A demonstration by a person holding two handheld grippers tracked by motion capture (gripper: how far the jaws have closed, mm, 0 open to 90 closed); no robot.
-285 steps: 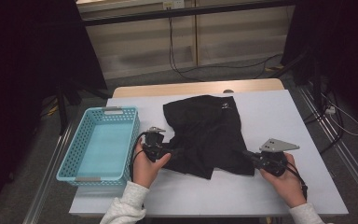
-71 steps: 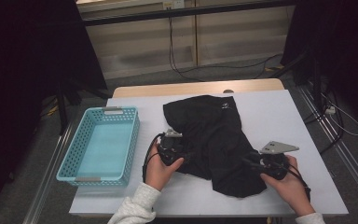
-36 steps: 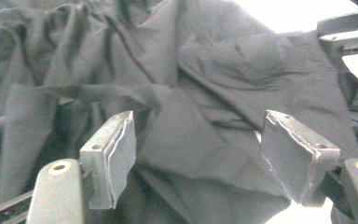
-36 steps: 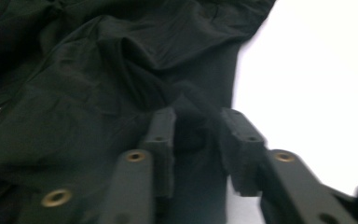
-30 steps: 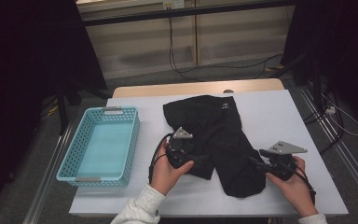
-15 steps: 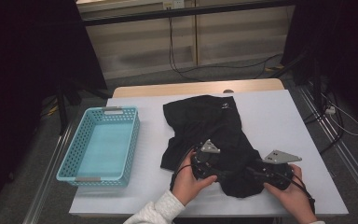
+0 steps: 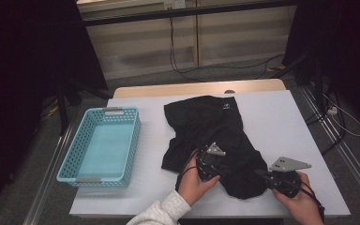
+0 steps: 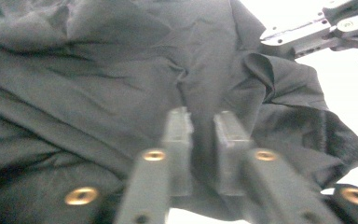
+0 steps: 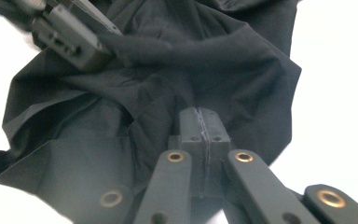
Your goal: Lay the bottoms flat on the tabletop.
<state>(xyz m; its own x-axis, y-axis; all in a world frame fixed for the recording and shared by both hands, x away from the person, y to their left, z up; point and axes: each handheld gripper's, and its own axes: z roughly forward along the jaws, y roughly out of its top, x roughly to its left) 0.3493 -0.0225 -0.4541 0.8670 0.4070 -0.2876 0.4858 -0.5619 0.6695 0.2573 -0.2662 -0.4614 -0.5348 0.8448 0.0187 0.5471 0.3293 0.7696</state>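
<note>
The black garment [image 7: 211,136] is lying crumpled on the white worktop [image 7: 281,117], spreading from near the far edge down toward the near edge, a little right of the middle. Its near end is bunching into folds between the two claws. The left claw [image 8: 200,122] is resting on the cloth near the garment's near left part; its jaws have just been closing and are now standing close together with a ridge of black fabric running between them, though I cannot tell whether the pads are pressing on it. The right claw [image 9: 201,122] is sitting at the garment's near right corner, its jaws having just closed; they are pressed tight together, clamping a fold of the cloth. In the high view the left claw [image 7: 211,161] and the right claw [image 7: 269,176] are lying near each other, close to the near edge. A light blue basket [image 7: 101,176] is standing well apart from the garment, along the worktop's left edge.
</note>
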